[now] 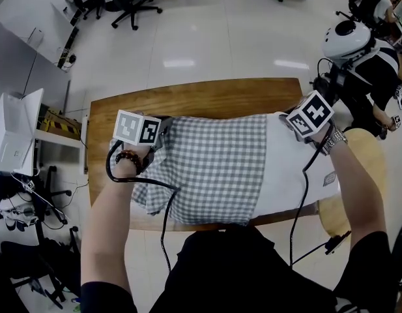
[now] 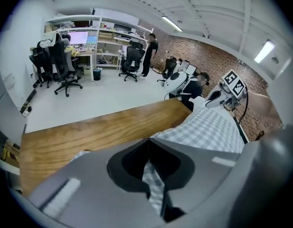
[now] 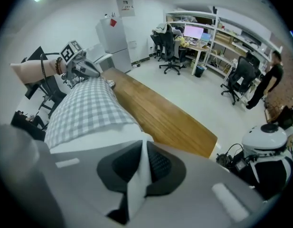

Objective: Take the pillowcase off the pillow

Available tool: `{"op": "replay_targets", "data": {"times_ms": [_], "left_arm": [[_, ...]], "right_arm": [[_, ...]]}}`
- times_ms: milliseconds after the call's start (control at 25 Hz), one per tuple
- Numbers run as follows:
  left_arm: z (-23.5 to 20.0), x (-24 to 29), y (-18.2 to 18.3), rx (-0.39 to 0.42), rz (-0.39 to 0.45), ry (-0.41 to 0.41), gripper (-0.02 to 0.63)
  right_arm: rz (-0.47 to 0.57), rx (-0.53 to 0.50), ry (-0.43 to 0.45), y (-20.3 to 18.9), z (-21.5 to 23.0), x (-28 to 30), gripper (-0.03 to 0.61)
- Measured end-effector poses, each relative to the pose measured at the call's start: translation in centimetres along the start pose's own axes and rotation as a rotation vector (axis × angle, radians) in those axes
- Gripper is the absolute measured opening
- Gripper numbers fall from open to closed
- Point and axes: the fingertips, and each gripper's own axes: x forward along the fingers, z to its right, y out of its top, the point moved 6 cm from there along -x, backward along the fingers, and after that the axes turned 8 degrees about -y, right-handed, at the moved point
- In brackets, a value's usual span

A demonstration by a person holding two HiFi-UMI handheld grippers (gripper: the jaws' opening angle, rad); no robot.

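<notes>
The left gripper has its jaws pressed together on a fold of the grey-and-white checked pillowcase. A narrow strip of this checked cloth runs down between the two dark pads, and the rest of the pillowcase spreads out beyond the jaws to their right. The hand holding this gripper wears a bead bracelet.

The pillowcase covers most of the pillow, which lies flat on the wooden tabletop. Only the white end of the pillow comes out of the case, on the side of the right gripper.

The right gripper also has its jaws clamped, on the white cloth of this bare pillow end. A white fold stands between its pads. Beyond these jaws and to their left the checked part reaches up to the other gripper. The wrist on this side wears a metal watch.
</notes>
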Motion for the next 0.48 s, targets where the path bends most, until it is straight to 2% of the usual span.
{"op": "replay_targets", "data": {"times_ms": [120, 280, 480], "left_arm": [[-0.5, -0.1, -2.1, -0.045, 0.036, -0.005, 0.008], [1.1, -3.4, -2.5, -0.024, 0.06, 0.05, 0.008], [1.5, -6.5, -4.1, -0.039, 0.121, 0.105, 0.006]], "right_arm": [[0.019, 0.004, -0.035, -0.9, -0.9, -1.3, 0.014], [0.035, 0.003, -0.09, -1.2, -2.4, -4.0, 0.014], [0.054, 0.024, -0.146, -2.5, -3.4, -6.8, 0.014]]}}
